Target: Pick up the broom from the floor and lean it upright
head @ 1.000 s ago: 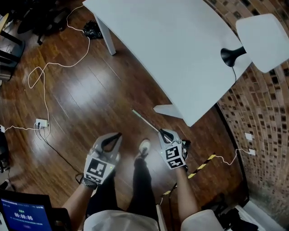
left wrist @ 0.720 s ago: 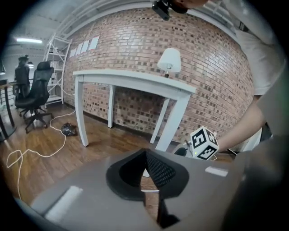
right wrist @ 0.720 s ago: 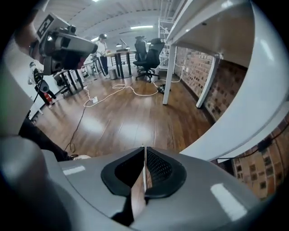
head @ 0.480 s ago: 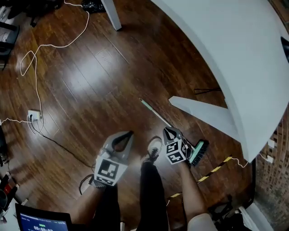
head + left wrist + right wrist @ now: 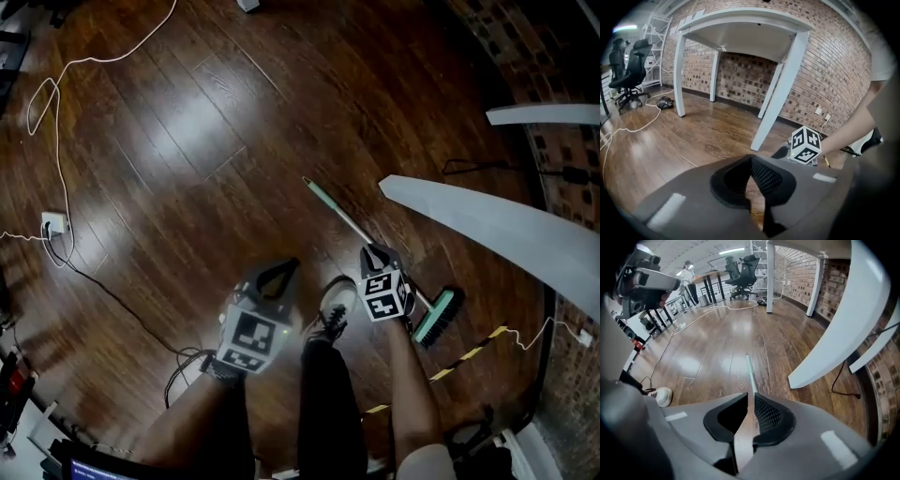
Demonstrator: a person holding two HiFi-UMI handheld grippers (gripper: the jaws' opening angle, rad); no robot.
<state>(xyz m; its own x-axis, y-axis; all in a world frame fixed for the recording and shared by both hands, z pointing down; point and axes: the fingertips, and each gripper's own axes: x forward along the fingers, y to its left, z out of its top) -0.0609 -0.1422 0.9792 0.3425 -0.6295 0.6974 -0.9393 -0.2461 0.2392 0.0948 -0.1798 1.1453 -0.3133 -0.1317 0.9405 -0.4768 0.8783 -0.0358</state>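
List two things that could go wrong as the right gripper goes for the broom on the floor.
The right gripper has just been opening its jaws, with nothing between them yet. The gap looks narrow, so they may nudge the thin broom handle away instead of gripping it. The white table leg slants close beside the broom handle, so swinging it upright could strike that leg.

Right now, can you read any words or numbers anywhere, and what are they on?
None can be read.
The left cube and right cube show only black-and-white square patterns, no letters.
The screen is cut off at the picture's edge: unreadable.
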